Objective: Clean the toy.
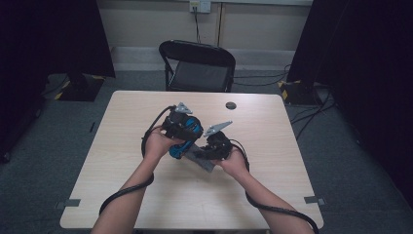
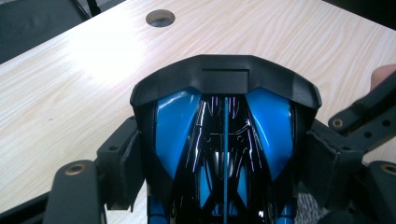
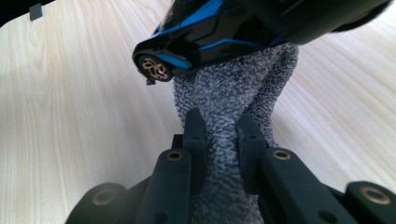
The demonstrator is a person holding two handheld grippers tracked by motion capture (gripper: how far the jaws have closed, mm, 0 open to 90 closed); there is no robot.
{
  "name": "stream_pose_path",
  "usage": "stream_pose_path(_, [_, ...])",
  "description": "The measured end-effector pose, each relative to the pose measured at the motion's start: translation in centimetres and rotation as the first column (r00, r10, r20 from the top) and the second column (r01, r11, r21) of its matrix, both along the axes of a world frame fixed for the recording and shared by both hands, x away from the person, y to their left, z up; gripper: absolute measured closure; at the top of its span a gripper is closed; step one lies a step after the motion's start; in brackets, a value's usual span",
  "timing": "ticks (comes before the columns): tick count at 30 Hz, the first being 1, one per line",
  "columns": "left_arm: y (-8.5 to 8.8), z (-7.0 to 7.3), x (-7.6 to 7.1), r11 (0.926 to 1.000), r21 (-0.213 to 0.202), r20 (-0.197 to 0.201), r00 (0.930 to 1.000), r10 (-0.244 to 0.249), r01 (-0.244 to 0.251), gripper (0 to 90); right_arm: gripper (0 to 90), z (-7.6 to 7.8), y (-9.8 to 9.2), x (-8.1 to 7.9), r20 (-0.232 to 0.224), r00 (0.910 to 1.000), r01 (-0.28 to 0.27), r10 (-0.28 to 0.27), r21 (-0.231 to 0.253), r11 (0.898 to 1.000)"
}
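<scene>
Blue toy car [image 2: 224, 140] in left tool [image 2: 224, 163], grey cloth [image 3: 224, 121] in right tool [image 3: 219, 135]

My left gripper [image 1: 181, 127] and right gripper [image 1: 217, 144] black, grey three-cornered plates on top, brass-ringed screw holes along the jaws, thick black cables trailing, forearms unsleeved.

toy car's [image 2: 224, 140] rear cut off by frame bottom, grey cloth [image 3: 233, 116] partly hidden under car

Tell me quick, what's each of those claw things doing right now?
Left gripper: closed on the blue and black toy car.
Right gripper: closed on the grey cloth, which reaches up to the car.
</scene>
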State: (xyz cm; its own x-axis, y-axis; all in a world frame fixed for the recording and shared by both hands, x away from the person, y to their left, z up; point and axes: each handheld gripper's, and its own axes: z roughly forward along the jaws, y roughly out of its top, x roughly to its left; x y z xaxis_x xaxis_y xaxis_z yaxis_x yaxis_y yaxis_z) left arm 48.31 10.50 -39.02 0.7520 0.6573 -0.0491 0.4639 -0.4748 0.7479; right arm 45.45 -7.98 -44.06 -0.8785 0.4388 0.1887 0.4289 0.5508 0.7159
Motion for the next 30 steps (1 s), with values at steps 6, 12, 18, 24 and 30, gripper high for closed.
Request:
stream_pose_path(6, [0.0,0.1,-0.1,1.0,-0.002,0.005,1.0,0.005,-0.005,25.4,78.5,-0.4,0.4,-0.2,-0.005,0.9999,-0.016,0.016,0.006,1.0])
stream_pose_path(12, [0.1,0.1,0.0,0.9999,-0.002,0.005,0.9999,0.011,-0.011,25.4,78.5,-0.7,1.0,-0.7,-0.003,0.9991,-0.042,0.042,-0.001,0.999])
stream_pose_path(18, [0.1,0.0,0.0,0.9999,-0.007,0.004,0.9999,0.012,-0.012,25.4,78.4,-0.8,1.2,-0.9,0.015,0.9978,-0.064,0.064,-0.026,0.998])
stream_pose_path(24, [0.0,0.3,0.0,0.9999,-0.012,0.013,0.9998,0.012,-0.012,25.4,78.4,-1.2,1.4,-1.3,0.02,0.9953,-0.094,0.095,-0.046,0.995])
stream_pose_path(30, [0.2,0.8,-0.1,0.9998,-0.013,0.024,0.9996,0.014,-0.014,25.4,78.4,-1.2,1.1,-1.5,0.015,0.994,-0.107,0.109,-0.063,0.992])
